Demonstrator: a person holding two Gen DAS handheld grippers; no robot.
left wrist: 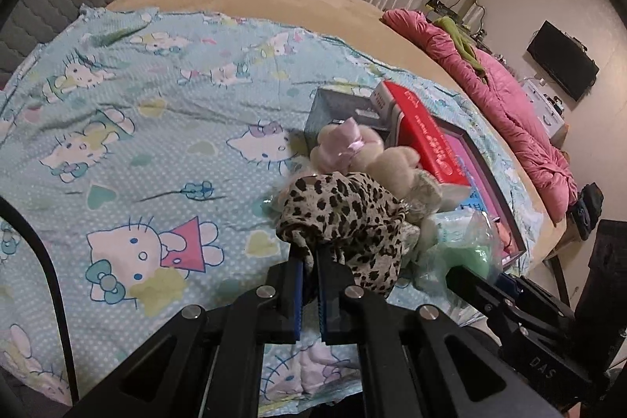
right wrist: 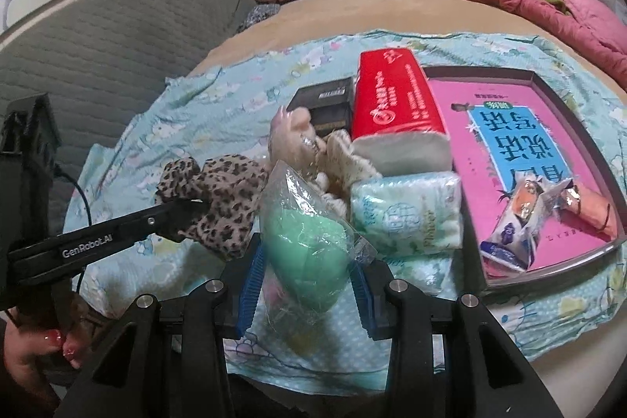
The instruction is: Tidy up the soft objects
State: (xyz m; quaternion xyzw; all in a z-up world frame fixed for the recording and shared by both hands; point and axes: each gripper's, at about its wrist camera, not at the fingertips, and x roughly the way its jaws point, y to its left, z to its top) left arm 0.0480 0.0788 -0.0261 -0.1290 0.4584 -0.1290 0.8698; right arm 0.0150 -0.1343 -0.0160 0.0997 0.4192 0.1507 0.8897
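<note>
The left gripper [left wrist: 309,261] pinched a crumpled leopard-print scarf [left wrist: 352,218]; the right gripper [right wrist: 309,281] clasped a smooth green egg-shaped sponge [right wrist: 309,257] in crinkly plastic.

"GenRobot.AI" in white on the black arm of the left gripper [right wrist: 184,208], clear in the right wrist view. "DAS" embossed on the black body of the right gripper [left wrist: 460,271], left wrist view. Pink book [right wrist: 505,143] has big upside-down Chinese characters on a blue panel, not legible to me. Red tissue pack [right wrist: 392,96]: white logo and Chinese print, too small. Pale tissue pack [right wrist: 407,218]: faint lettering, unreadable. Black box [right wrist: 325,100]: label blurred.
</note>
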